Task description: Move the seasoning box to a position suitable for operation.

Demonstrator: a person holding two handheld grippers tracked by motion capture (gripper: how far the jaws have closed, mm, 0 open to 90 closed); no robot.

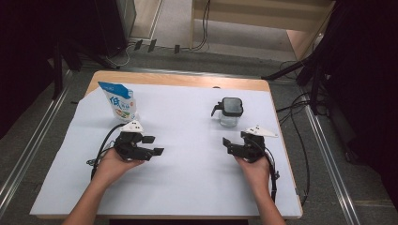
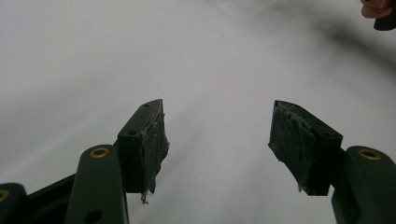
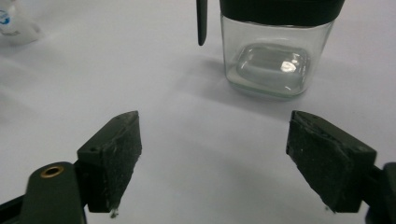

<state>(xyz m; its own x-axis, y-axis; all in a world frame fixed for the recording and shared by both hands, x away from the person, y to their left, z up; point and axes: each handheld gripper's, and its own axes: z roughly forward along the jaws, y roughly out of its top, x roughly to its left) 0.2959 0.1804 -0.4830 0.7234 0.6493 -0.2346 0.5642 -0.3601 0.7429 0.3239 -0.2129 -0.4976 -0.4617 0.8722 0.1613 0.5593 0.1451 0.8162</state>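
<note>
Both tongs, the left tongs (image 1: 151,146) and the right tongs (image 1: 227,145), rest released and empty on the white surface (image 1: 187,178), the glass jar (image 1: 231,112) just beyond the right ones and the pouch (image 1: 119,101) near the left, probably ready for reaching.

A wooden table (image 1: 187,79) carries a white sheet (image 1: 187,173) that covers nearly all of its top, leaving a bare wood strip along the 12 o'clock edge. At about 10 o'clock on the sheet stands a white and blue pouch (image 1: 119,101), and at about 2 o'clock stands a clear glass jar (image 1: 230,112) with a black lid and a black handle pointing toward 9 o'clock. The two stand well apart.
</note>
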